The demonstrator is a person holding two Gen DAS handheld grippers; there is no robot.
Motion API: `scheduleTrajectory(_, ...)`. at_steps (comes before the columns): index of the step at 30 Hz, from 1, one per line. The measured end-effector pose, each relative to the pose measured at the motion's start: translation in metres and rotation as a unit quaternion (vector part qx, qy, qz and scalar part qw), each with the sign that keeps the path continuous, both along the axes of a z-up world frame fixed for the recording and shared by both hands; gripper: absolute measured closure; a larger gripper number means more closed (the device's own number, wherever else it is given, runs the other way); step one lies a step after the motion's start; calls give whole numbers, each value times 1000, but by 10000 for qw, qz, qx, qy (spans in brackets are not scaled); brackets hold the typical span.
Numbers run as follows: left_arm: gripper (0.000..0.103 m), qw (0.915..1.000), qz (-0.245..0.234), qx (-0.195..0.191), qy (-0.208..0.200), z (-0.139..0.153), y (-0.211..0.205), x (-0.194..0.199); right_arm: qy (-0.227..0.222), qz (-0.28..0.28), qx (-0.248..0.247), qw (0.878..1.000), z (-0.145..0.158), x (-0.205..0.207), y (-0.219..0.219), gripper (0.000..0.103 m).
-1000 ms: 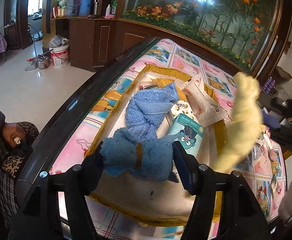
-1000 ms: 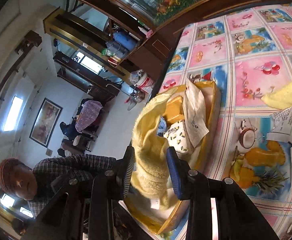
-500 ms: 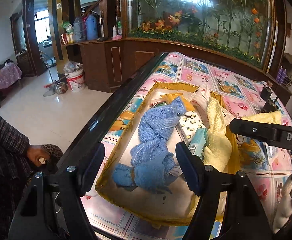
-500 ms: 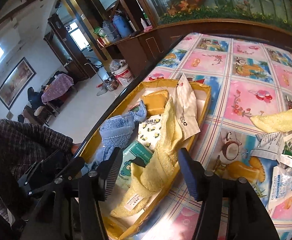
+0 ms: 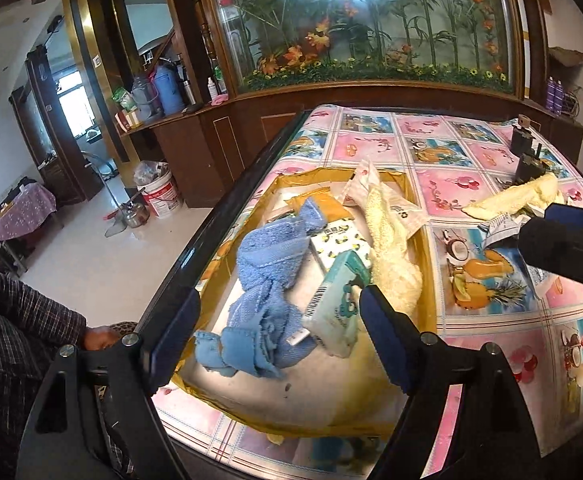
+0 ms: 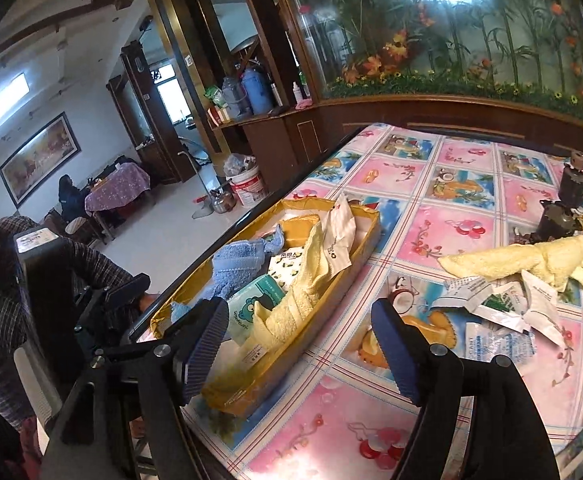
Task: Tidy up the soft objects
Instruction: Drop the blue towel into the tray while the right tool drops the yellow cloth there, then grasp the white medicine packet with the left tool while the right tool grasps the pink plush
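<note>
A shallow yellow cardboard box [image 5: 427,264] [image 6: 371,236] lies on the table's left side. Inside it rest a crumpled blue towel [image 5: 267,280] [image 6: 235,264], a pale yellow towel [image 5: 391,256] [image 6: 291,304], a green tissue pack [image 5: 335,304] [image 6: 251,304], a patterned tissue pack [image 5: 339,240] and a white packet [image 5: 375,192] [image 6: 339,236]. My left gripper [image 5: 279,328] hovers open above the box's near end, empty. My right gripper [image 6: 299,352] is open and empty, over the box's right edge. A second yellow towel [image 5: 515,198] [image 6: 531,258] lies on the tablecloth at the right.
Several white sachets and wrappers [image 6: 503,304] are scattered near the second towel. Two dark small bottles [image 6: 567,204] stand behind it. The table's black edge [image 5: 227,208] runs along the left, with a person's plaid sleeve [image 5: 15,320] beside it. A wooden cabinet [image 5: 227,136] stands beyond.
Both grippers opened, dropping the blue towel and the yellow towel into the box, then pulled back and up. The right gripper has swung right over the tablecloth.
</note>
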State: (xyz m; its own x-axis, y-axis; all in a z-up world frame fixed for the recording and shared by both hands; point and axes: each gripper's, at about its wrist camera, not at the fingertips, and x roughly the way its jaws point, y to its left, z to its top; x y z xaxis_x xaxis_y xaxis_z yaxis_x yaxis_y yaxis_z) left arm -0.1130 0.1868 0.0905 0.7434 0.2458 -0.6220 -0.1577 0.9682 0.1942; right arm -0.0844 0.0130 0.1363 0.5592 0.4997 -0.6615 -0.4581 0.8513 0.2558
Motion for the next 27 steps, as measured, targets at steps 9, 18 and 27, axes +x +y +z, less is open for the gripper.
scheduleTrajectory(9,21,9969,-735,271,91,12,-68,0,-607,-694,302,9953,38,-27,-93,14)
scheduleTrajectory(18,21,9746,-1600,-1514,390,43,-94,41,-673,-2035,316,9763,73,-16,-214,8)
scheduleTrajectory(27,21,9591,-1886,-1794,1116,-4,-134,74,261,-2198,368,9745,10,25,-247,7)
